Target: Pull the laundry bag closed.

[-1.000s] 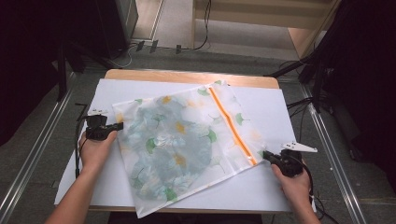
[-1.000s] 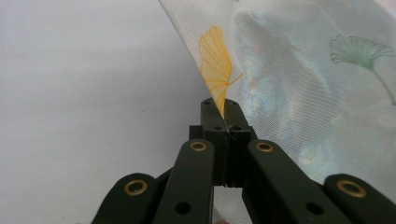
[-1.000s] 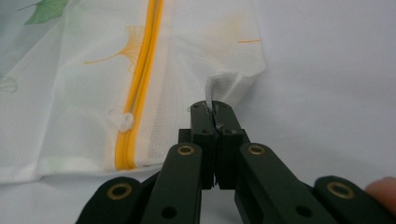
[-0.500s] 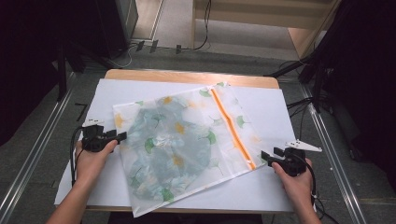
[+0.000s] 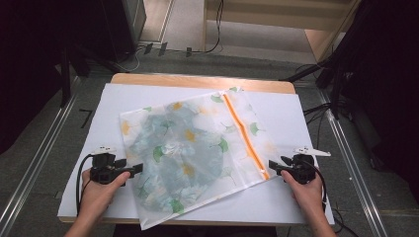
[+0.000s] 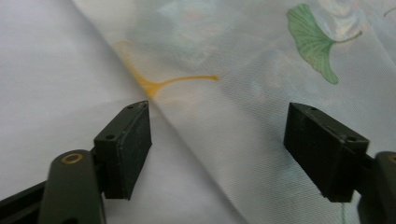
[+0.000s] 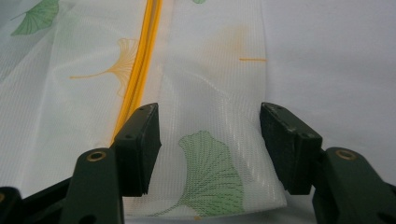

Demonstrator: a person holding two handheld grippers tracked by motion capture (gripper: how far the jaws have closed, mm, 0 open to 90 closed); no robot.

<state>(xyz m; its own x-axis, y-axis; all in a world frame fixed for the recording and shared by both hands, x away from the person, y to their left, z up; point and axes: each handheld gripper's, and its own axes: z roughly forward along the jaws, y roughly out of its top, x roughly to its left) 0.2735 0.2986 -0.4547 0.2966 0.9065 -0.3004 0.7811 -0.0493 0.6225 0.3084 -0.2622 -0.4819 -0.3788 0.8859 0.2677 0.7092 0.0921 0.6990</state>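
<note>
A see-through mesh bag [image 5: 192, 148] printed with green and yellow leaves lies flat and slantwise on the white table cover [image 5: 296, 113]. An orange zipper [image 5: 244, 138] runs down its right side, and a bluish cloth shows inside it. My left gripper [image 5: 137, 169] sits at the bag's left edge; its jaws have just been opening and stand apart over that edge [image 6: 243, 93] without pressing it. My right gripper [image 5: 272, 165] is at the bag's near right corner. Its jaws have just opened, then eased in slightly, and the corner [image 7: 205, 93] lies loose between them beside the zipper [image 7: 140, 70].
The table's wooden back edge [image 5: 197, 81] shows beyond the cover. Metal rails [image 5: 346, 148] run along the floor on both sides, and cables [image 5: 212, 47] lie behind the table. White cover lies bare to the left and right of the bag.
Both grippers have let go of the bag and opened. The left hand has slid toward the near edge along the bag's left side. The bag has settled flat.
</note>
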